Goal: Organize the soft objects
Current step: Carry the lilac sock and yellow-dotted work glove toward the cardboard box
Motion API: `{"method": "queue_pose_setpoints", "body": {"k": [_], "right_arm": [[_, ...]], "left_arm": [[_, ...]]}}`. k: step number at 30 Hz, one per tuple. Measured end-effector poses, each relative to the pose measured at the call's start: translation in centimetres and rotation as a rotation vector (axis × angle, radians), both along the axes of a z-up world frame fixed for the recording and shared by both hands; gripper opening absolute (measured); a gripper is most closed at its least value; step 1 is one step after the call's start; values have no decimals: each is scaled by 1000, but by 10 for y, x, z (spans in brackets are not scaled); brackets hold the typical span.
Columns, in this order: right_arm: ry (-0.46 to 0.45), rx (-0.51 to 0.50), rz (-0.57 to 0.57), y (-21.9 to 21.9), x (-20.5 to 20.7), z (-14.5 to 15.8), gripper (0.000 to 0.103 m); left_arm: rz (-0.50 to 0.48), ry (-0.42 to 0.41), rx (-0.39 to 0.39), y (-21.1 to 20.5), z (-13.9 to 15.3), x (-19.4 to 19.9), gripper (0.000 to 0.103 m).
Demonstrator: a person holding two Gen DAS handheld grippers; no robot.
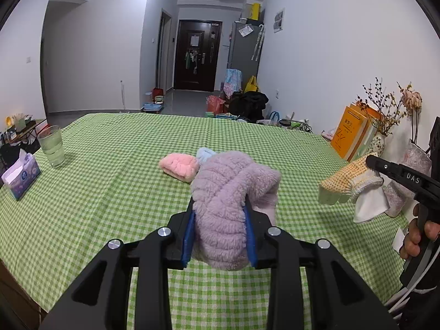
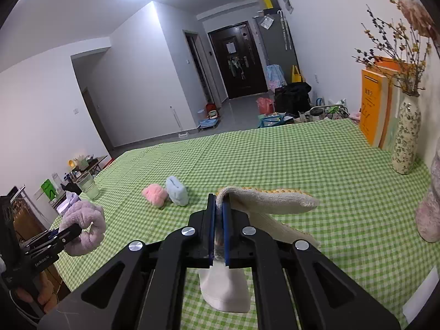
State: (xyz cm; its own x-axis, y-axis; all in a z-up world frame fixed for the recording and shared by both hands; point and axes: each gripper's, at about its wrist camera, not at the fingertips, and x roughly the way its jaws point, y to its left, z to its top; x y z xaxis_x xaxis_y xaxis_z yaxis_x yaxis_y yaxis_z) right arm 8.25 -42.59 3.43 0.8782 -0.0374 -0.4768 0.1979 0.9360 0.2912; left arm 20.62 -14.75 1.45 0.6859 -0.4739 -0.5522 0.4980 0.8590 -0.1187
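Note:
My left gripper [image 1: 220,206] is shut on a fluffy lilac sock [image 1: 228,192], held above the green checked tablecloth [image 1: 110,192]; the same lilac sock [image 2: 85,228] shows at the left of the right wrist view. My right gripper [image 2: 219,200] is shut on a yellow and cream knitted glove [image 2: 269,200], with a white sock [image 2: 225,288] hanging below it. That glove [image 1: 346,178] hangs at the right of the left wrist view. A rolled pink sock [image 1: 180,166] and a pale blue sock [image 1: 205,154] lie together mid-table; they are the pink sock [image 2: 155,194] and blue sock [image 2: 177,191].
A glass of water [image 1: 52,145] and a tissue box [image 1: 20,174] stand at the table's left. Orange books [image 2: 376,107], a flowered vase [image 2: 407,137] with dried stems and a pink fluffy object [image 2: 429,211] line the right edge by the wall.

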Motion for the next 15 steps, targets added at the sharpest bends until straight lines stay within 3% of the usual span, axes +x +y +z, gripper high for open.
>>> {"method": "queue_pose_setpoints", "body": {"k": [8, 15], "right_arm": [[16, -13, 142, 42, 51, -1, 5], [38, 1, 393, 137, 124, -13, 5]], "left_arm": [[118, -11, -11, 44, 4, 9, 28], [367, -45, 38, 132, 5, 9, 28]]}}
